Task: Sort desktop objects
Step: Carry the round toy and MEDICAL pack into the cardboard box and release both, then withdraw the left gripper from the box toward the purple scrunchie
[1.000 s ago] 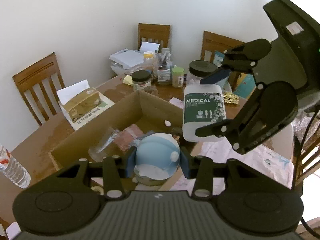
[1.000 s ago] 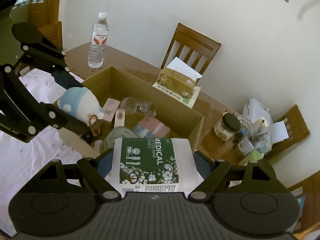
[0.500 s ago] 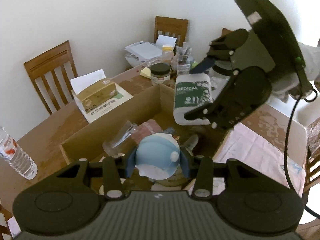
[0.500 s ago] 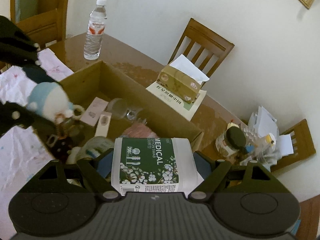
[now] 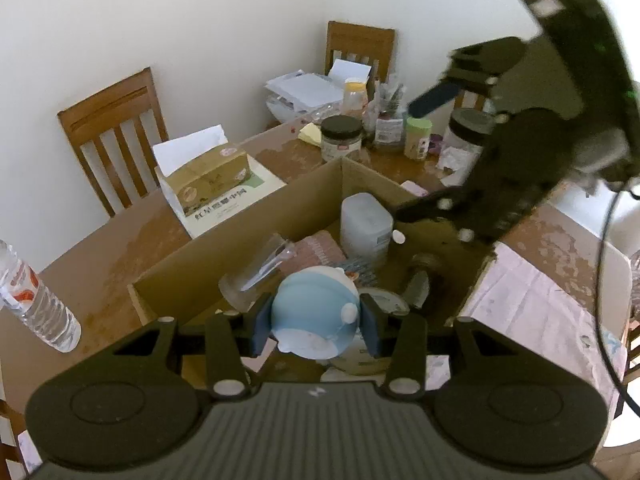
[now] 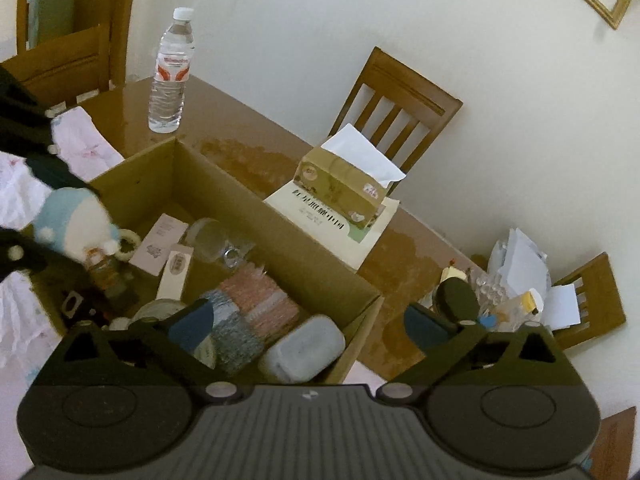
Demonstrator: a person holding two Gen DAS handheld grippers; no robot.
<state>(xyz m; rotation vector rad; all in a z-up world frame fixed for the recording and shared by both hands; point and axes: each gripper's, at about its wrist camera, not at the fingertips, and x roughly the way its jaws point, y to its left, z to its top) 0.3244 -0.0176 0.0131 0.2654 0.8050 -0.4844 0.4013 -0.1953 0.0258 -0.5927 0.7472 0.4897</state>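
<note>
Right gripper (image 6: 308, 322): jaws spread wide, holding nothing, above the cardboard box (image 6: 280, 220). White swab container (image 6: 302, 348) lies in the box's near corner, apparently tipped on its side, though it's blurred. Left gripper (image 5: 316, 322): clamped on the blue plush toy (image 5: 316, 312), 2 pads at its sides, over the box's edge.

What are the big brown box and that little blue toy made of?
The box looks like plain corrugated cardboard: matte tan walls with raw cut edges. The blue toy, held by the left gripper, seems soft plush fabric, with a fuzzy matte surface and small pompoms, though its filling is hidden.
</note>
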